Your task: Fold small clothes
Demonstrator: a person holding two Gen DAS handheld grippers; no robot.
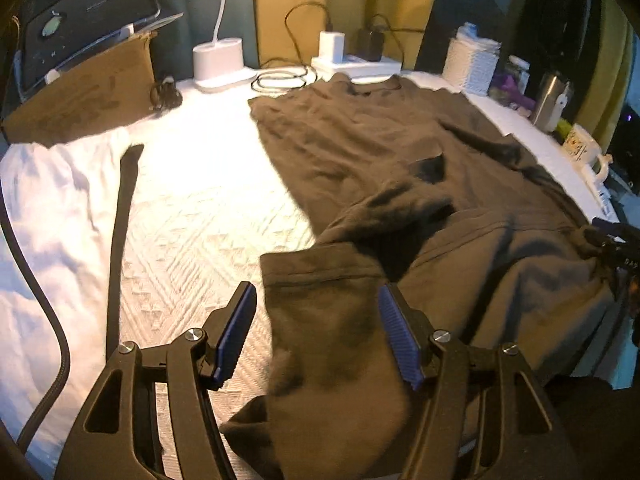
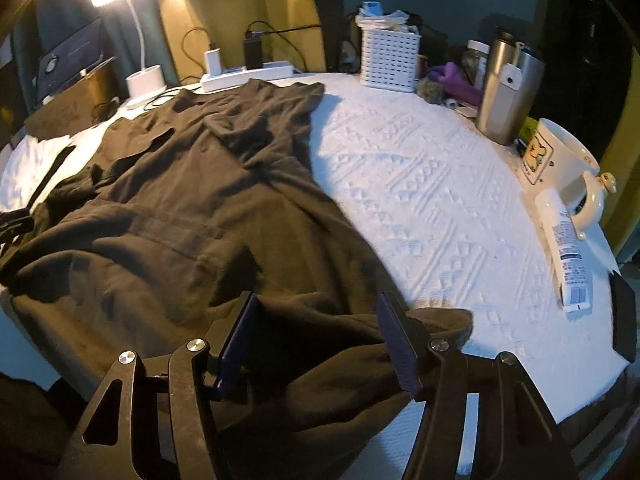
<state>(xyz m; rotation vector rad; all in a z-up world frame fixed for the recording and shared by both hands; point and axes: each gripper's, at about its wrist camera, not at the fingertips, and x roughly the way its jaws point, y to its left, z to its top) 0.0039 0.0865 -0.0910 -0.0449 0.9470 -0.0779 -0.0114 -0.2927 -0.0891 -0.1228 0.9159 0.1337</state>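
On white quilted bedcover lies a dark brown shirt, spread from collar at 12 o'clock, near the power strip, down to the near edge at 6. Its lower part is bunched, w/ one hem corner turned up.

Left gripper: fingers apart, blue pads on both sides of the turned hem corner. Left pad stands clear of the cloth; right pad is at the cloth edge, cannot tell if it touches. No clench visible.

Right gripper: fingers also apart, a fold of the shirt's bottom edge lies between them. Whether pads press it, cannot tell; they look loose around it.

Containers, right wrist view:
- white perforated basket at 12 o'clock, stuffed w/ white papers or tissues and sth. blue on top.
- steel tumbler at 1–2 o'clock, lid on, contents hidden.
- glass jar just behind the tumbler, contents too dark to tell.
- white mug at 2–3 o'clock, printed picture on the side; inside not seen.
- white tube lies flat at 3 o'clock, near the mug.

Desk lamp shines at 10–11 o'clock; 2 chargers are plugged in the power strip. In left wrist view a brown paper bag lies at 10 o'clock, a dark strap at 9.
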